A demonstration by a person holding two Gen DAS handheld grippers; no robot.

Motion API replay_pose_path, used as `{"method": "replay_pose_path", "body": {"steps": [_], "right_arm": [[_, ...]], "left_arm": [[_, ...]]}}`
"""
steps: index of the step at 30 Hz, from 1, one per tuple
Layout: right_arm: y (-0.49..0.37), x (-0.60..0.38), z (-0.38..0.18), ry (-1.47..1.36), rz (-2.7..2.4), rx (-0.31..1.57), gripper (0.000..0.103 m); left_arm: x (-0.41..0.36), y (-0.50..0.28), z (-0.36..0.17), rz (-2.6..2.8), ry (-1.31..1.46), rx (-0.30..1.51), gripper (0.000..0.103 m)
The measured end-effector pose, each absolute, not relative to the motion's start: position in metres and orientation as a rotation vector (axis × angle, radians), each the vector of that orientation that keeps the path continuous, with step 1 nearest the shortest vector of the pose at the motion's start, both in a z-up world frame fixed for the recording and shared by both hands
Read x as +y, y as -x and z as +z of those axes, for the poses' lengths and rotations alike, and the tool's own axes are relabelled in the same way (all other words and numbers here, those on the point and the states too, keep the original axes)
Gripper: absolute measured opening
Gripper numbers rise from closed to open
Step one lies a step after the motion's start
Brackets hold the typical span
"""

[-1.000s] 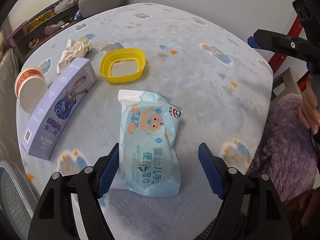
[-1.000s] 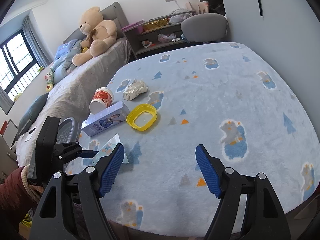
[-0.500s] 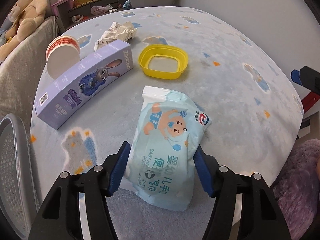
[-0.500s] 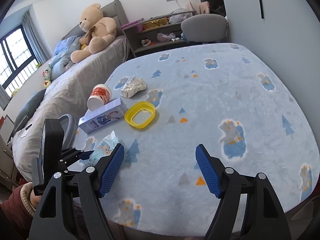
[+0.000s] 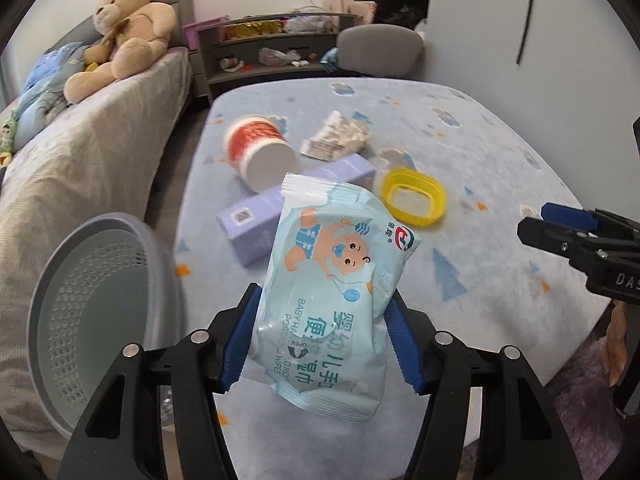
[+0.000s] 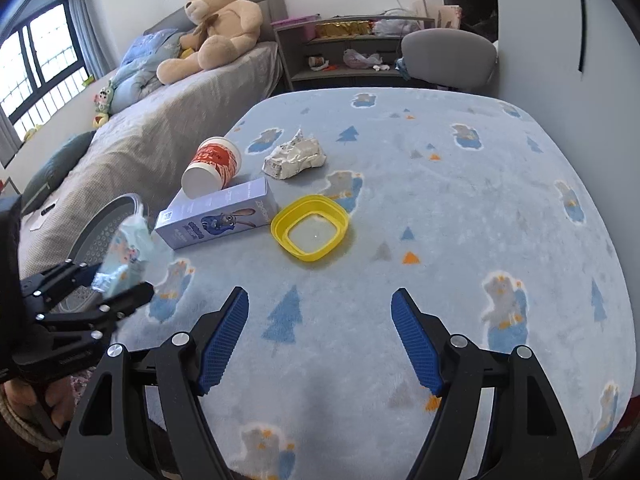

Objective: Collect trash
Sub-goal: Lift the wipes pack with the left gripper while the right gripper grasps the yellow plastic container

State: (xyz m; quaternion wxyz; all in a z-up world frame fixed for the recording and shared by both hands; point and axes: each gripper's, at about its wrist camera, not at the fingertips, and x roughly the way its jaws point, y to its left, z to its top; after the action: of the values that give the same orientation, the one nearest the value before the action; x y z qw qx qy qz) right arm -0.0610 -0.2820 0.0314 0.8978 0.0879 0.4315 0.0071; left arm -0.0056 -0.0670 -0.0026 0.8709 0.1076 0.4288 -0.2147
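Observation:
A light-blue baby wipes pack (image 5: 336, 280) hangs in the air above the near left corner of the table, with my left gripper (image 5: 322, 304) shut on its lower half. The right wrist view shows that same pack (image 6: 124, 252) in the left gripper (image 6: 108, 284), just over the rim of a grey mesh basket (image 6: 100, 232). My right gripper (image 6: 320, 296) stands open over the blue blanket with nothing between its fingers. A purple carton (image 6: 218, 218), a yellow lid ring (image 6: 310, 226), a tipped paper cup (image 6: 212, 166) and a crumpled paper wad (image 6: 294, 158) lie on the table.
The mesh basket (image 5: 92, 300) stands off the table's left edge, between table (image 6: 480, 200) and bed (image 6: 168, 128). A teddy bear (image 6: 216, 20) sits on the bed. A grey chair (image 6: 448, 56) and shelves are at the far side. A wall runs along the right.
My left gripper closed on the wipes pack, lifted it off the table and swung left toward the basket. My right gripper slid a little across the table, still open.

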Motion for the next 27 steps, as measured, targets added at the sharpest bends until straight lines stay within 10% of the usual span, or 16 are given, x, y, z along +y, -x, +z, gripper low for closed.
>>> {"method": "replay_pose_path", "body": {"steps": [27], "right_arm": [[-0.062,-0.253,-0.049,0.014,-0.077,1.051,0.091]], "left_arm": [[0.079,-0.048,0.016,-0.031,-0.107,0.827,0.059]]}}
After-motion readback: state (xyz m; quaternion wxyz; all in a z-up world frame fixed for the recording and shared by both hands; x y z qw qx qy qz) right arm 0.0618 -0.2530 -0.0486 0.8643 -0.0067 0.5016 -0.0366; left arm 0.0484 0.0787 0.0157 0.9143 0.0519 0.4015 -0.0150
